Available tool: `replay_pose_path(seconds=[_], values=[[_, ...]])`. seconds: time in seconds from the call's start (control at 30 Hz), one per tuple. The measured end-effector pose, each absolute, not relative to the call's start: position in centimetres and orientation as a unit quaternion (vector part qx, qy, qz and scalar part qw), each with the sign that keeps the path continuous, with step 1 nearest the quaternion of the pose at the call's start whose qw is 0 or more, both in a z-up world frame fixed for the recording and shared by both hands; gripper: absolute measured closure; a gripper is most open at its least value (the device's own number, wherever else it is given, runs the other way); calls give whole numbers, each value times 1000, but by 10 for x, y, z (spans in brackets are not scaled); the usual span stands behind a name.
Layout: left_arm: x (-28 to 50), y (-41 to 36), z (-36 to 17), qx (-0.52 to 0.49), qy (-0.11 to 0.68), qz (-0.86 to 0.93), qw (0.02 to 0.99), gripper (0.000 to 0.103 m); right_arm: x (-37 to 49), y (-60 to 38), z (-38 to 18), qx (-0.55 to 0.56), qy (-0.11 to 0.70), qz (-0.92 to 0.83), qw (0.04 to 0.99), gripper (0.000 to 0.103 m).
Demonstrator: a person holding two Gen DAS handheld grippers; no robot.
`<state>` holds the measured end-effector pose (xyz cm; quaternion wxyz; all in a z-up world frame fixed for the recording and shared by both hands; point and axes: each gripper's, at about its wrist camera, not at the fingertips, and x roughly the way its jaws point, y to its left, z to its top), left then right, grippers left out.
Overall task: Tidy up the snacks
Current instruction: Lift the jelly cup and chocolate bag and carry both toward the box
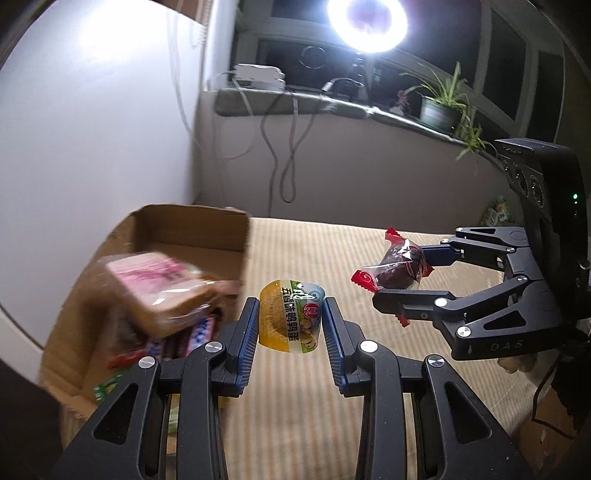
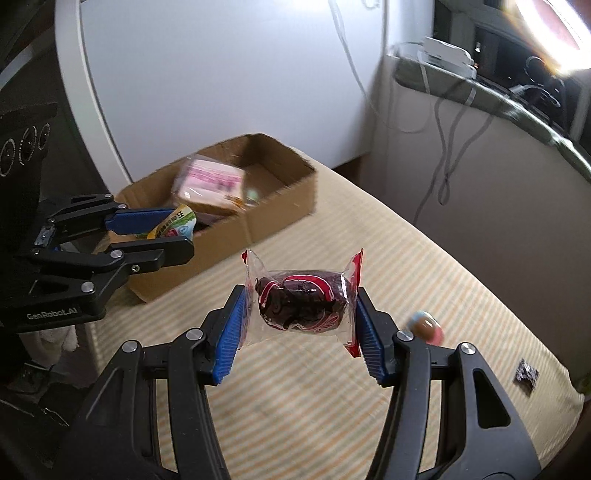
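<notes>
**Snacks in hand — two**

Left gripper point(image 1: 290, 321) clamps one yellow-green egg pack point(image 1: 290, 319), aloft beside the cardboard box point(image 1: 192, 229). Right gripper point(image 2: 301, 314) clamps one dark red-wrapped cake point(image 2: 301, 304) over the open striped counter point(image 2: 332, 424) — two loose snacks lie near its right edge.

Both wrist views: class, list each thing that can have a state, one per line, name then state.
Left gripper: fingers shut on the yellow-green egg snack packet.
Right gripper: fingers shut on the dark red-wrapped snack.
Cardboard box: open, partly filled.
Pink wrapped bread pack: in the box, tilted.
Ring light: on.
</notes>
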<state>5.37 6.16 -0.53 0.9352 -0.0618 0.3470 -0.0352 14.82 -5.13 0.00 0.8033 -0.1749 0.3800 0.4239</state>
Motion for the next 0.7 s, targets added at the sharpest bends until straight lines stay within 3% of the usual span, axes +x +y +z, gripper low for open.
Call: replay_pose_path(seconds=[0.7], values=[[23,145,-18,-94,350,48,931,71,144,57,7,-210,361,468,779,44]])
